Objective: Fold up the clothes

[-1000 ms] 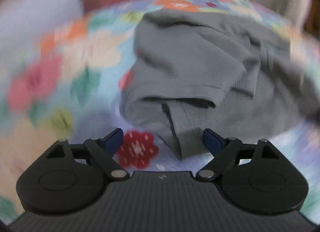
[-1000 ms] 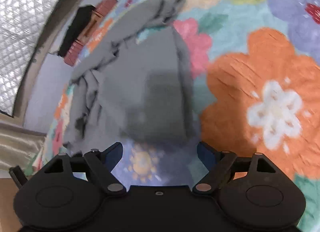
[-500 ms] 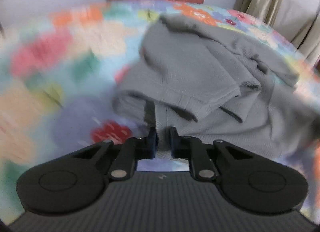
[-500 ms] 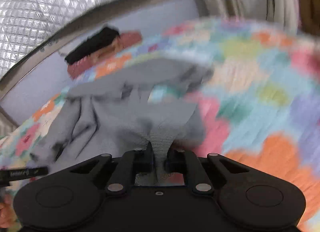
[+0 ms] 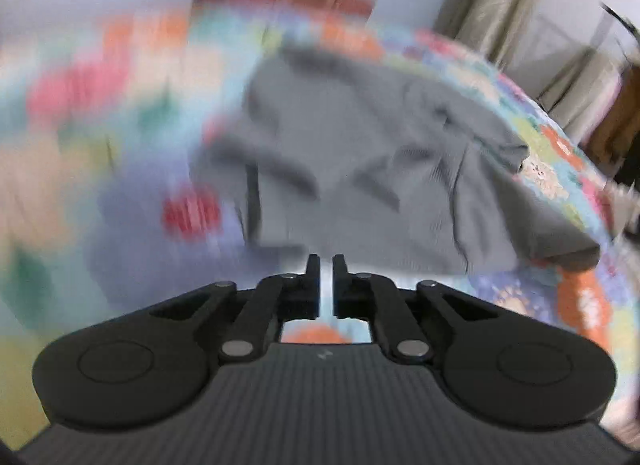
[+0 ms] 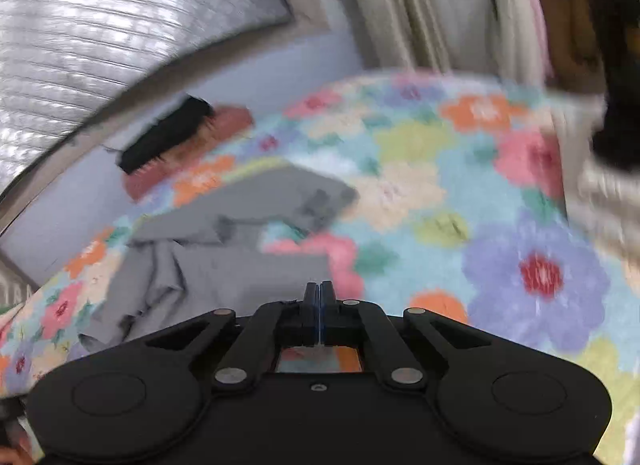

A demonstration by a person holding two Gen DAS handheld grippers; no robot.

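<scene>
One grey shirt (image 5: pixel 360 153) lies rumpled (blurred) on the floral bedspread (image 6: pixel 460 201).

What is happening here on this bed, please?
A person is folding a grey shirt on a flowered bedspread, with a gripper in each hand. The left gripper and the right gripper are both closed at the shirt's near edge. The shirt is still crumpled. Motion blur hides whether cloth is pinched.

Home bedroom: floral bedspread (image 6: pixel 460 193), beige curtains (image 6: pixel 432 13), quilted headboard (image 6: pixel 100 33).
</scene>
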